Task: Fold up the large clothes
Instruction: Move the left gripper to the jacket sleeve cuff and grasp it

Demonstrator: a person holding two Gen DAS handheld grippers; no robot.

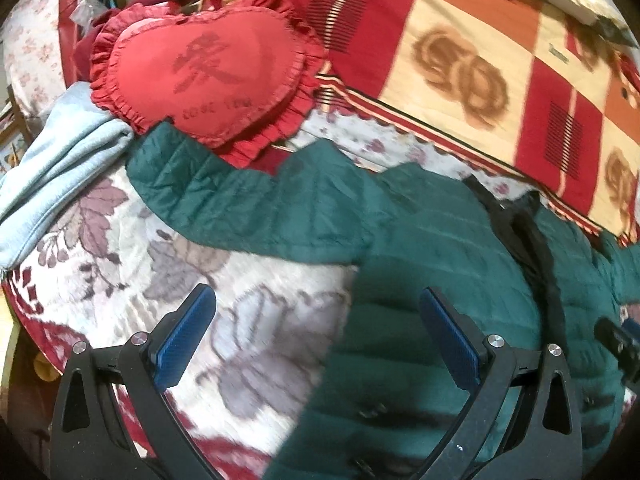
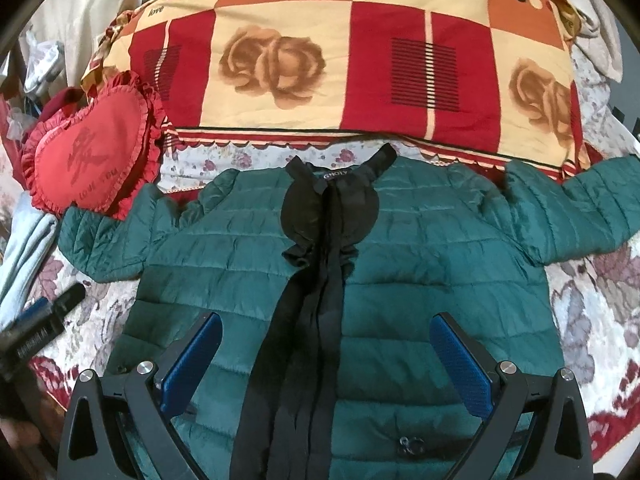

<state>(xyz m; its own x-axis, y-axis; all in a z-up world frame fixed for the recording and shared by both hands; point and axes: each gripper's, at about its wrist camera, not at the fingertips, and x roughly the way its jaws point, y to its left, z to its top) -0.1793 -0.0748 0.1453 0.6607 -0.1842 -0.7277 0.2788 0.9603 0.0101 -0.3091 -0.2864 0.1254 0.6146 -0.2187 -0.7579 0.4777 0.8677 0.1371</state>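
Overhead, both grippers, left gripper (image 1: 316, 336) and right gripper (image 2: 326, 364), hover with fingers spread wide, holding nothing. Below them, a green quilted jacket (image 2: 420, 256) lies flat on the bed (image 2: 592, 320), collar toward the checked quilt (image 2: 320, 52), sleeves outstretched sideways.

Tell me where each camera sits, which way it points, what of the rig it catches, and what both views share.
Left wrist: on the left gripper, open, facing the jacket's left sleeve and bedspread.
Right wrist: on the right gripper, open, facing the green jacket spread flat; the other gripper shows at left.
Shared: jacket, heart pillow, checked quilt.
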